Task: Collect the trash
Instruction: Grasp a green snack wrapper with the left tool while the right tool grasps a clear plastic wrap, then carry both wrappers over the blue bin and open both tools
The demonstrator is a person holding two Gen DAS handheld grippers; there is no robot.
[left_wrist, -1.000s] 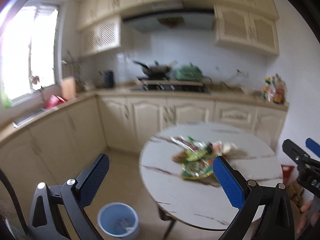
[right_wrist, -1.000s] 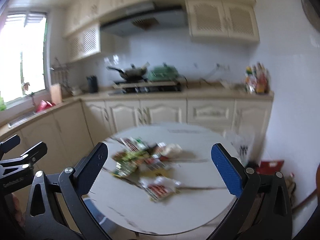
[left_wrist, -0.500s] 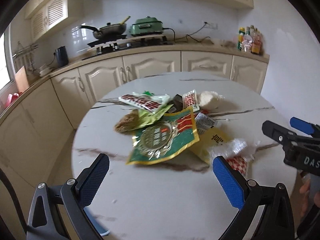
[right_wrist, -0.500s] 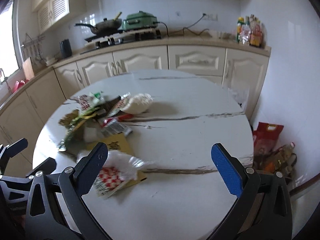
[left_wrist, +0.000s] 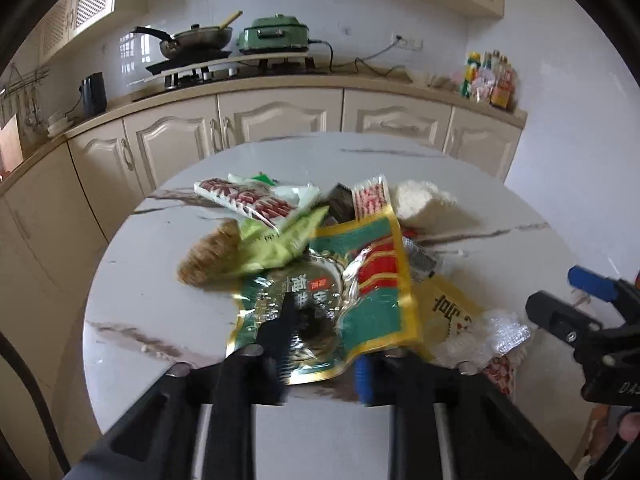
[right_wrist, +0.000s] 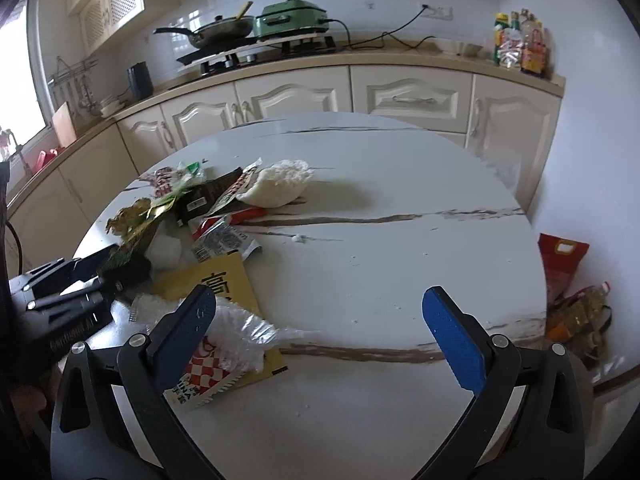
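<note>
My left gripper [left_wrist: 320, 344] is smeared by blur, so I cannot tell whether its pads really press the near edge of the green foil bag [left_wrist: 332, 312] that sits between them. The bag covers part of the yellow packet [left_wrist: 448, 304] and hides most of the wrappers behind it. The bottles [left_wrist: 490, 78] on the far counter are too small to read. My right gripper [right_wrist: 320, 328] is cut off at the bottom edge.
</note>
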